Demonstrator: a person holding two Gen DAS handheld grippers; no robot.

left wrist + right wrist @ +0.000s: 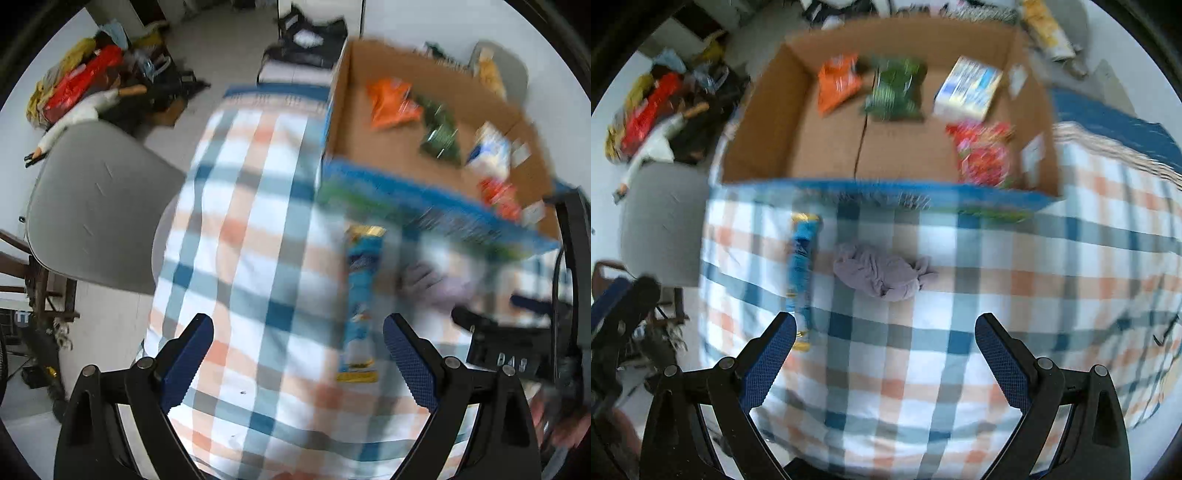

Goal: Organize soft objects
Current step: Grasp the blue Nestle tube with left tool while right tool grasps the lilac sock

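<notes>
A bed under a blue, orange and white checked cover (923,350) is shown amid floor clutter. An open cardboard box (831,147) sits at 12 o'clock, a crumpled grey cloth (882,273) before it. Both the left claw (298,363) and right claw (885,360) are spread, empty; pickup appears next, needing descent over the cloth.

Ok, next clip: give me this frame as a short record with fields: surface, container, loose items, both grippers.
surface: checked cloth
container: open cardboard box at the far side
in box: orange packet, green packet, white-blue carton, red packet
loose on cloth: grey crumpled fabric, blue packet to its left
left gripper: open, empty
right gripper: open, empty, above cloth
image: motion-blurred
</notes>
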